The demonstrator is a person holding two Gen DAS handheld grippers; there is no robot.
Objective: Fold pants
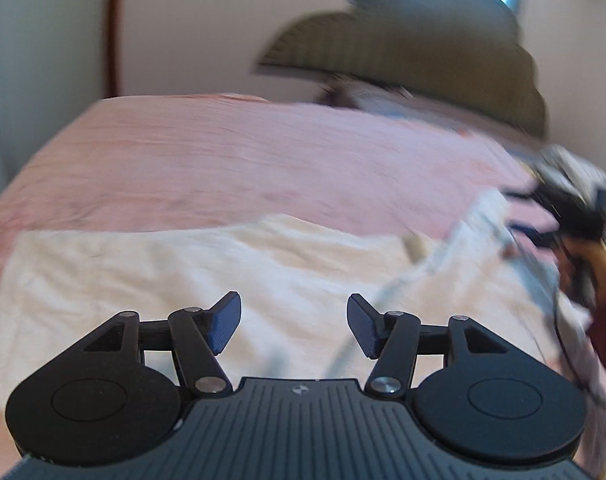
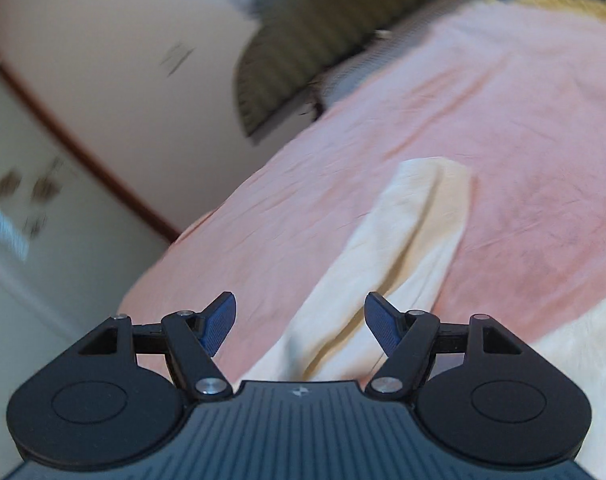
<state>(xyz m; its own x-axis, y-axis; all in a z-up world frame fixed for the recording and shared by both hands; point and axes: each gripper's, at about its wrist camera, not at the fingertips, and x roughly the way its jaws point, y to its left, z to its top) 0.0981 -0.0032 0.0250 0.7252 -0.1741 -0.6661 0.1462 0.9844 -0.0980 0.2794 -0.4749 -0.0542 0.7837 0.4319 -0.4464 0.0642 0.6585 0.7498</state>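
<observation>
1. The cream pants [image 1: 151, 280] are seen lying on the bed [image 1: 223, 152], spread over its pink cover; in the left wrist view a broad, fairly flat panel of cloth fills the ground below the left tool [image 1: 294, 326].

2. In the right wrist view a long cream leg [image 2: 415, 232] is seen stretched across the pink cover, with a lengthwise crease down it, so at least one fold along the leg is judged to be already made.

3. A compact folded bundle is not shown in either view; the crosswise folds are judged to be still left, though the whole garment is not visible and both pictures are blurred.

4. The left tool is held with its jaws moderately apart; nothing is gripped between the blue pads [image 1: 223, 326], and the cloth lies below them, untouched as far as can be told.

5. The right tool [image 2: 301, 326] is likewise held spread, with empty air between its pads [image 2: 383, 328]; the leg is seen beyond and beneath it, not clamped.

6. At the right edge of the left wrist view a dark blurred shape is seen, too smeared to be identified.
</observation>
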